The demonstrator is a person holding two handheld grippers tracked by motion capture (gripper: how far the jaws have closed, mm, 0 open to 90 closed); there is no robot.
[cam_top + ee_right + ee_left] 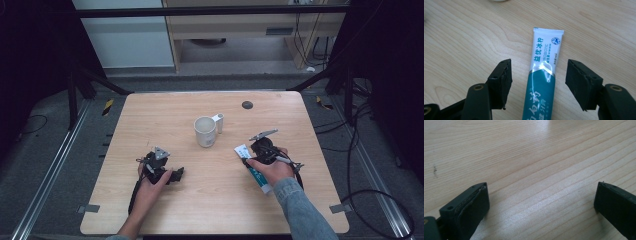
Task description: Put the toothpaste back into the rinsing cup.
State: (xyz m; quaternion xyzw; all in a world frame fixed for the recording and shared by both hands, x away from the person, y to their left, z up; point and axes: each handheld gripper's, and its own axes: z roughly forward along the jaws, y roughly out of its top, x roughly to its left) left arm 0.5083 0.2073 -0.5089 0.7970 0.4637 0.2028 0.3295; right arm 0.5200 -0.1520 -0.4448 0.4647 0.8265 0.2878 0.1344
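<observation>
Item: toothpaste tube (541, 82), teal and white, flat on the wooden surface (210, 200), right of the mug (205, 131). Likely light, soft, slippery; best gripped across its middle. Right gripper (537, 82): jaws apart, straddling the tube. Left gripper (541, 202): jaws apart, empty.

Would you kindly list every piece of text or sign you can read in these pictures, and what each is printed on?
"益优冰爷": large teal characters on the white end of the toothpaste tube.
"PROBIOTIC": small teal print beside them, partly glared.
"白药": white characters on the tube's teal part, cut off at the bottom edge.
Fine print and the round logo: too small to read.
Mug: no text visible.
</observation>
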